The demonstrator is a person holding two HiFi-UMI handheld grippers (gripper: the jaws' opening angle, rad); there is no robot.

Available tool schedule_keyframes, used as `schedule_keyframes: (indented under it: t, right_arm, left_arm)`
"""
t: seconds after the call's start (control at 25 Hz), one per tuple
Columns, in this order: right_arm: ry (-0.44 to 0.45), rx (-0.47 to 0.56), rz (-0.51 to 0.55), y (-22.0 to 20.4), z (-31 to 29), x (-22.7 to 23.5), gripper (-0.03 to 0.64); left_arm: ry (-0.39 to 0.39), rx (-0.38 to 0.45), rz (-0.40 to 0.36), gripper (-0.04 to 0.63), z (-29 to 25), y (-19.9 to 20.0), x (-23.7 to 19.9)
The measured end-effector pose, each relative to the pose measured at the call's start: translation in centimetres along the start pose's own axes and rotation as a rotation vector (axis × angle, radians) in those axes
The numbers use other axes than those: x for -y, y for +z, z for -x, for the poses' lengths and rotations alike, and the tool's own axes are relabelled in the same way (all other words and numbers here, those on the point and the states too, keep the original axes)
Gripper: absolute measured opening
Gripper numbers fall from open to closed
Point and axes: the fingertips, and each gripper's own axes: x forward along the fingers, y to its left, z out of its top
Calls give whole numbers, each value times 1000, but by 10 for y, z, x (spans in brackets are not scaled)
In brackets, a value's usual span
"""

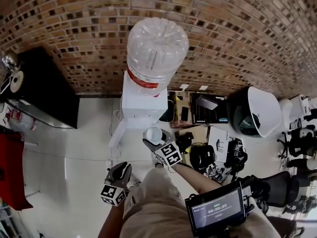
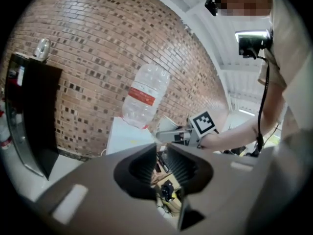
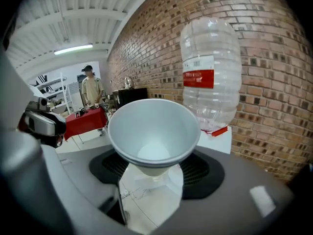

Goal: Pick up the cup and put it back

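My right gripper [image 1: 152,140] is shut on a white paper cup [image 1: 153,134], held upright just in front of the white water dispenser [image 1: 143,103]. In the right gripper view the cup [image 3: 154,136] fills the gap between the jaws, its mouth facing the camera and its inside empty. The clear bottle [image 3: 211,72] with a red label stands on the dispenser just beyond it. My left gripper [image 1: 120,171] hangs lower at the left, away from the cup. Its jaws [image 2: 161,163] stand a narrow gap apart with nothing between them.
A black cabinet [image 1: 44,88] stands against the brick wall at the left, with a red table [image 1: 10,167] nearer. Right of the dispenser are a black-and-white bin [image 1: 257,110] and floor clutter. A tablet [image 1: 215,209] sits at the person's waist. A person [image 3: 90,89] stands far off.
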Motion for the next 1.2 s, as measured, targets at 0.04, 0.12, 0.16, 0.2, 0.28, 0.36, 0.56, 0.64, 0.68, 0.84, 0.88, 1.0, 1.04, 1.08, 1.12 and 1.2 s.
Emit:
schedule_keyframes:
  t: [0.04,0.12,0.16,0.2,0.28,0.36,0.56,0.64,0.68,0.84,0.88,1.0,1.04,1.08,1.12,1.2]
  right_arm:
    - [-6,8,11,7,10,-3,314]
    - [-22,25,32,20,28,-10,314]
    - [-31,35,41,27,36,-12,314]
    - [-40,47,46,35,43,-16,314]
    - [-51,70,40,51,60,-25,314]
    - [-57,76,31,54,78,-33,314]
    - [-65,109,29,62,112,-47,314]
    - [-64,114,35,63,128,-53,314]
    - [-64,113,35,61,136,-58,314]
    - [-86,138,27,61,176,-64,314]
    - [-96,149,25,63,185,-63,314]
    - [-116,174,22,64,212,-59,314]
    - [-121,176,22,62,221,-58,314]
    - [-126,181,20,59,231,-57,314]
    - [-131,188,19,56,241,-58,314]
    - [-147,200,21,49,262,-63,314]
  left_arm:
    - [-8,6,-4,48,6,4,4]
    - [-19,10,-10,53,17,12,7]
    - [-27,12,-16,55,21,14,6]
    - [-38,15,-21,60,25,13,4]
    - [-59,13,-18,63,32,11,3]
    - [-73,1,-6,66,39,11,8]
    - [-115,4,-49,66,41,19,10]
    - [-122,13,-53,66,43,24,16]
    - [-126,18,-51,66,45,25,20]
    - [-141,43,-57,66,52,35,42]
    - [-145,50,-65,66,52,39,47]
    - [-147,63,-80,66,54,45,62]
    - [-144,64,-81,66,54,46,68]
    - [-139,62,-79,66,56,46,76]
    - [-135,60,-76,66,59,44,85]
    - [-135,57,-75,66,67,36,104]
